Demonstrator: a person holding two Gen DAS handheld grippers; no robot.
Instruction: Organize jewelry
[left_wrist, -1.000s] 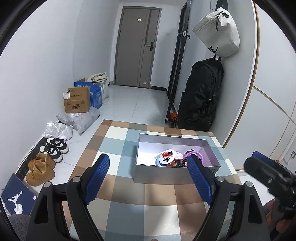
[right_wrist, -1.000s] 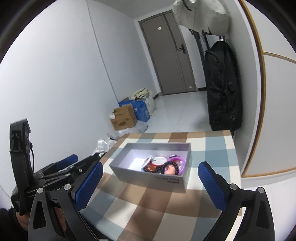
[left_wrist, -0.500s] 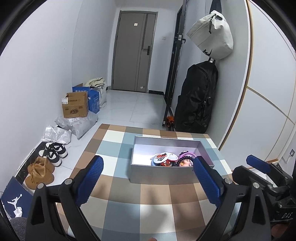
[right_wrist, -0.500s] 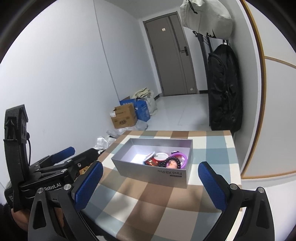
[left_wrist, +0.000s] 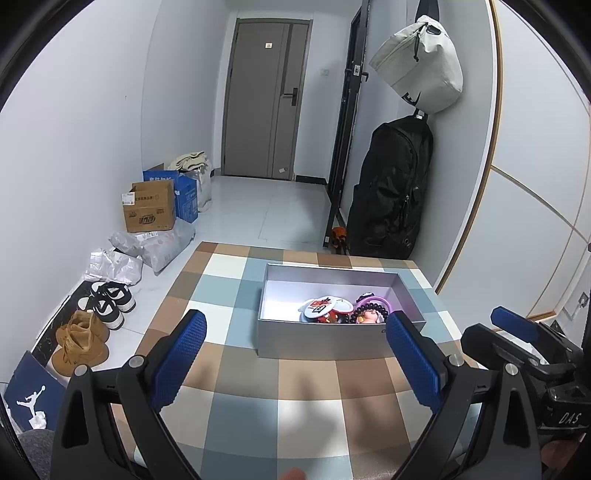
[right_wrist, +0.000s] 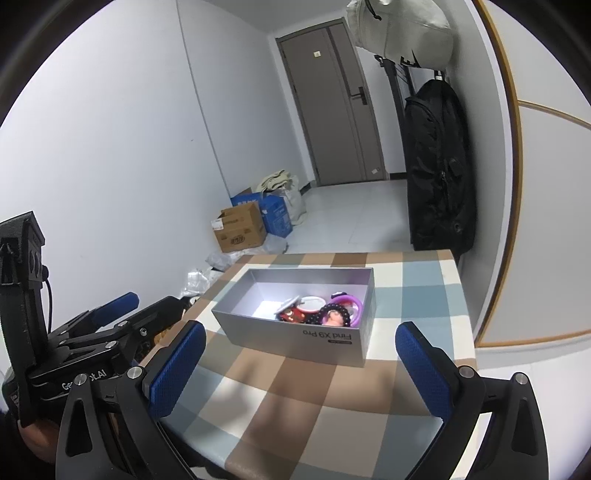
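Note:
A grey open box (left_wrist: 325, 341) stands on the checked tablecloth (left_wrist: 236, 369); it also shows in the right wrist view (right_wrist: 295, 338). Inside lie a dark bead bracelet (left_wrist: 369, 309), a purple ring (left_wrist: 380, 297), round badges (left_wrist: 321, 308) and a small pink figure (right_wrist: 334, 317). My left gripper (left_wrist: 295, 354) is open and empty, back from the box's near wall. My right gripper (right_wrist: 295, 365) is open and empty, also short of the box. Each gripper shows at the edge of the other's view.
The small table (right_wrist: 424, 273) stands by a white wall panel on the right. A black backpack (left_wrist: 391, 192) and a pale bag (left_wrist: 421, 70) hang beyond it. Cardboard boxes (left_wrist: 149, 206), plastic bags and shoes (left_wrist: 107, 302) lie on the floor at left.
Both grippers have pulled back and risen a little from the box, staying open. The box and its contents have not moved.

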